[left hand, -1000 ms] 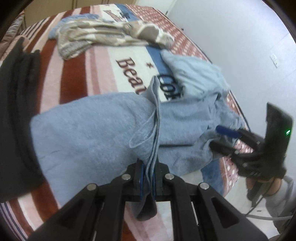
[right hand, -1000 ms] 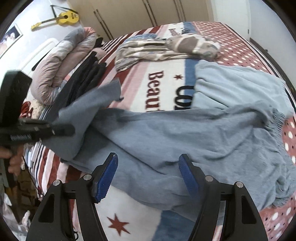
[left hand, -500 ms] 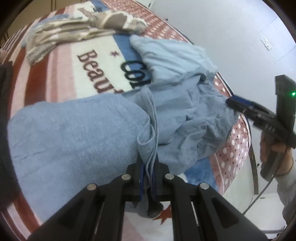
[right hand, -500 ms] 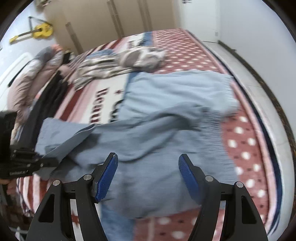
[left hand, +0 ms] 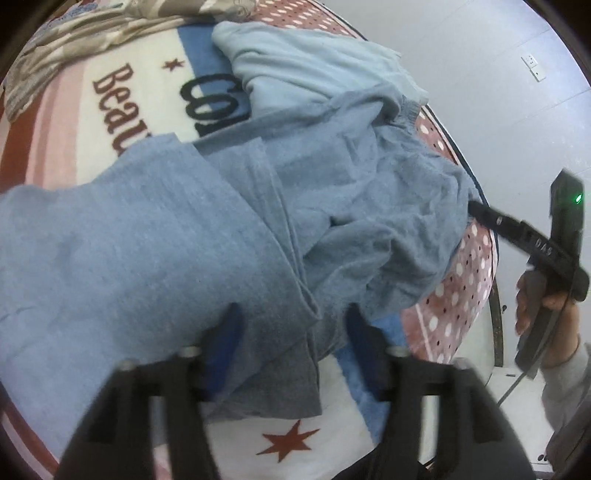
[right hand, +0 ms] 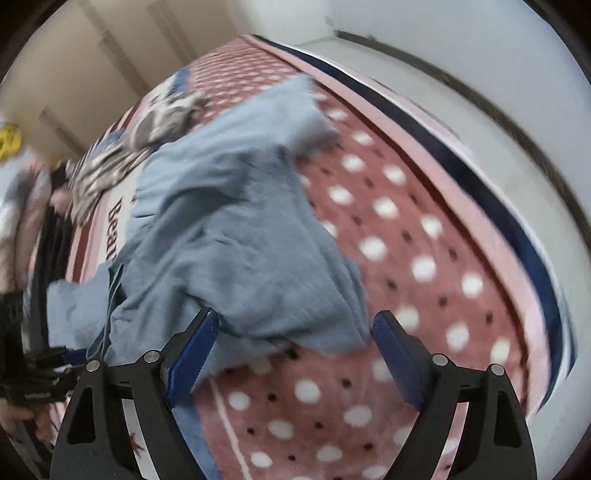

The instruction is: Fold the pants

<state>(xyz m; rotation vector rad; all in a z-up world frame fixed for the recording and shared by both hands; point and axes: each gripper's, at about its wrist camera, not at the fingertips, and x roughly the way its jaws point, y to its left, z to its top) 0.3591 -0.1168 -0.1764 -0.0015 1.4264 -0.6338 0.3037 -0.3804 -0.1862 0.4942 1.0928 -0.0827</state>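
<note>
The blue-grey pants [left hand: 155, 236] lie crumpled across the patterned bed blanket [left hand: 122, 85], legs to the left, bunched waist at the right. My left gripper [left hand: 295, 347] is open, its fingers either side of a fold of the pants leg that drapes between them. My right gripper [right hand: 291, 350] is open, just over the near edge of the bunched waist part [right hand: 236, 236]. It also shows in the left wrist view [left hand: 476, 212] at the waist's right edge. The left gripper shows in the right wrist view [right hand: 70, 356] next to the leg.
A lighter blue garment [left hand: 314, 74] lies behind the pants. A beige patterned garment [left hand: 85, 29] lies further back. Dark clothes [right hand: 55, 229] lie at the far left. The bed's edge and floor [right hand: 517, 122] run along the right.
My left gripper has opened and let go of the pants leg fold. My right gripper has swung right and down to the waist's edge, still open.
</note>
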